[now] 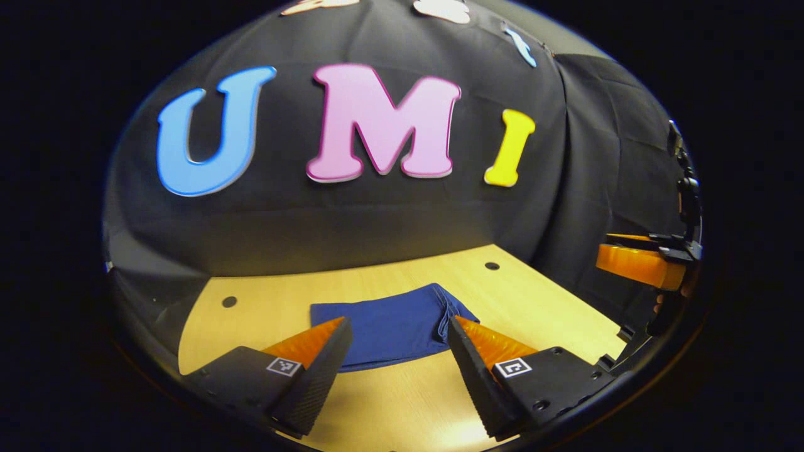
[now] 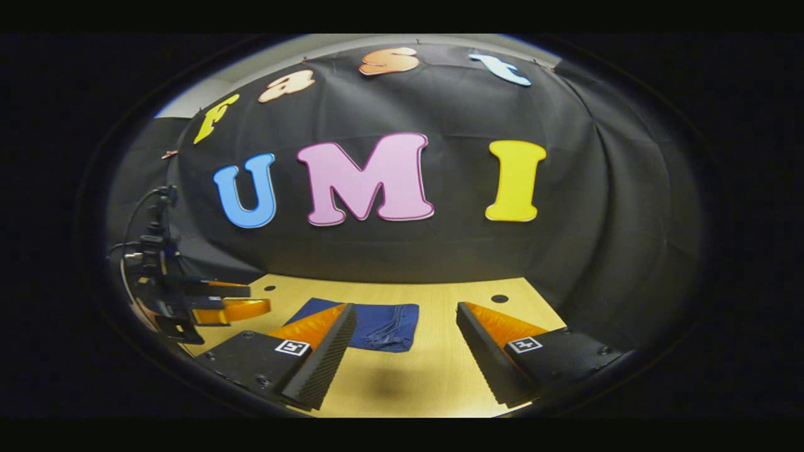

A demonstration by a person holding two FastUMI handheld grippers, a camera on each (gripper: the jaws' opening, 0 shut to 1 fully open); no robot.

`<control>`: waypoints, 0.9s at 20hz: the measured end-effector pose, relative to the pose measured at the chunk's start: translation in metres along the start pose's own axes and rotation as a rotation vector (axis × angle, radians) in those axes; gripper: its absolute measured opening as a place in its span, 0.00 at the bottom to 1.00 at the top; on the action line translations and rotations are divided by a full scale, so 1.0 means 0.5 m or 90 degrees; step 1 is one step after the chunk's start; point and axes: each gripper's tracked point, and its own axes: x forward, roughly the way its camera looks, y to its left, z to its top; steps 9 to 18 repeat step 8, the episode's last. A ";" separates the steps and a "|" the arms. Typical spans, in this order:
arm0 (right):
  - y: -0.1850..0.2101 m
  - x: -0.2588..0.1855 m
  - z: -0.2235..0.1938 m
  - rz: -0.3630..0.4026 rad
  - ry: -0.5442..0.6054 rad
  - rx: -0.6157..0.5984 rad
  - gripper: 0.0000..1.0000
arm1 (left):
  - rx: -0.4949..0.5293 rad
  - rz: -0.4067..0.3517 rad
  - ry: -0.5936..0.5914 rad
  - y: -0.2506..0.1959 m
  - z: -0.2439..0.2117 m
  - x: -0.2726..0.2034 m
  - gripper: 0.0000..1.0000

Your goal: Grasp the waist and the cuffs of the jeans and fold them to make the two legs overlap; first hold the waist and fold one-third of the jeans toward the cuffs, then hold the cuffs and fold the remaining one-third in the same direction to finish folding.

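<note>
The blue jeans (image 1: 389, 326) lie folded into a compact rectangle on the wooden table (image 1: 553, 320), with bunched edges on their right side. In the left gripper view my left gripper (image 1: 397, 370) is open above the table just in front of the jeans, its fingers spread to either side and nothing between them. In the right gripper view the folded jeans (image 2: 377, 326) lie ahead and to the left. My right gripper (image 2: 405, 351) is open over bare table to the right of them. The other gripper (image 2: 207, 307) shows far left in that view.
The black cloth wall rises right behind the table. Small dark holes (image 1: 492, 265) (image 1: 229, 301) mark the tabletop near its far corners. The other gripper (image 1: 641, 263) hangs off the table's right edge in the left gripper view.
</note>
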 end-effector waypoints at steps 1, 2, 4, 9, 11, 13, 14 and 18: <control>0.019 -0.022 0.020 -0.007 -0.019 -0.020 0.98 | -0.006 0.008 -0.023 0.013 0.007 -0.047 0.96; 0.038 -0.044 0.042 -0.016 -0.039 -0.040 0.98 | -0.005 0.018 -0.050 0.020 0.017 -0.094 0.96; 0.083 -0.090 0.081 -0.027 -0.077 -0.063 0.98 | 0.007 0.042 -0.106 0.042 0.046 -0.186 0.96; 0.174 -0.162 0.142 -0.023 -0.126 -0.088 0.97 | 0.008 0.074 -0.140 0.012 0.042 -0.258 0.95; 0.174 -0.162 0.142 -0.023 -0.126 -0.088 0.97 | 0.008 0.074 -0.140 0.012 0.042 -0.258 0.95; 0.174 -0.162 0.142 -0.023 -0.126 -0.088 0.97 | 0.008 0.074 -0.140 0.012 0.042 -0.258 0.95; 0.174 -0.162 0.142 -0.023 -0.126 -0.088 0.97 | 0.008 0.074 -0.140 0.012 0.042 -0.258 0.95; 0.174 -0.162 0.142 -0.023 -0.126 -0.088 0.97 | 0.008 0.074 -0.140 0.012 0.042 -0.258 0.95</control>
